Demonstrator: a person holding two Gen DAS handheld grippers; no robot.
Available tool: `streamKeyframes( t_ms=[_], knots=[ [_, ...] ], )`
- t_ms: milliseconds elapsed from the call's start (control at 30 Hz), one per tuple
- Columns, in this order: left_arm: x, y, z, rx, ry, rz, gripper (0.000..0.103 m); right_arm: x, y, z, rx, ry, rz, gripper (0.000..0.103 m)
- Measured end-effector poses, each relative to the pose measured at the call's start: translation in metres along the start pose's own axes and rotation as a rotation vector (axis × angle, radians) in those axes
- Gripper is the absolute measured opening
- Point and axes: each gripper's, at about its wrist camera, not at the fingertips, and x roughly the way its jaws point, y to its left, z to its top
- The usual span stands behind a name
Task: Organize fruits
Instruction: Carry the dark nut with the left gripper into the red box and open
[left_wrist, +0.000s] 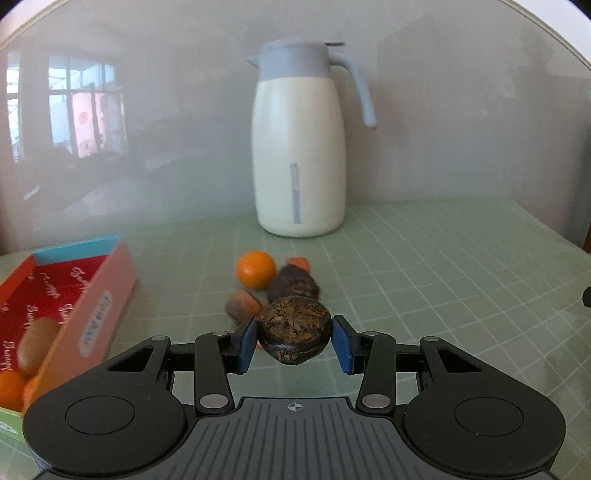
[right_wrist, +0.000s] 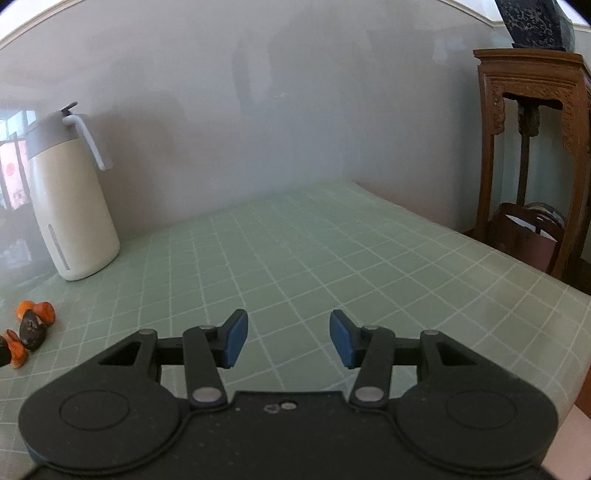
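In the left wrist view my left gripper (left_wrist: 293, 341) has its blue pads on either side of a dark brown round fruit (left_wrist: 294, 330), apparently closed on it just above the table. Behind it lie an orange (left_wrist: 256, 274), another dark fruit (left_wrist: 293, 286) and small orange-brown fruits (left_wrist: 242, 306). A red and pink box (left_wrist: 70, 302) at the left holds a kiwi (left_wrist: 37, 341) and an orange (left_wrist: 11, 387). In the right wrist view my right gripper (right_wrist: 288, 338) is open and empty over bare table; the fruit pile (right_wrist: 31, 326) lies far left.
A cream thermos jug (left_wrist: 301, 147) with a grey lid stands at the back by the wall; it also shows in the right wrist view (right_wrist: 70, 206). The green checked tablecloth (right_wrist: 332, 251) ends at the right, where a carved wooden stand (right_wrist: 532, 147) is.
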Motion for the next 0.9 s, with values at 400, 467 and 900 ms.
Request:
streamKeyframes(
  t_ms=[400,467,900],
  knots=[
    [-0.027,0.073,0.007,-0.065,-0.076,0.115,0.044,-0.001,0.034,-0.002,-0.034,0.0,0.063,0.049],
    [-0.029,0.088,0.007,-0.072,-0.079,0.141,0.044,-0.001,0.04,-0.002,-0.041,0.0,0.071,0.049],
    [-0.04,0.169,-0.007,-0.142,-0.049,0.285,0.044,0.0,0.069,-0.004,-0.076,0.01,0.108,0.049]
  ],
)
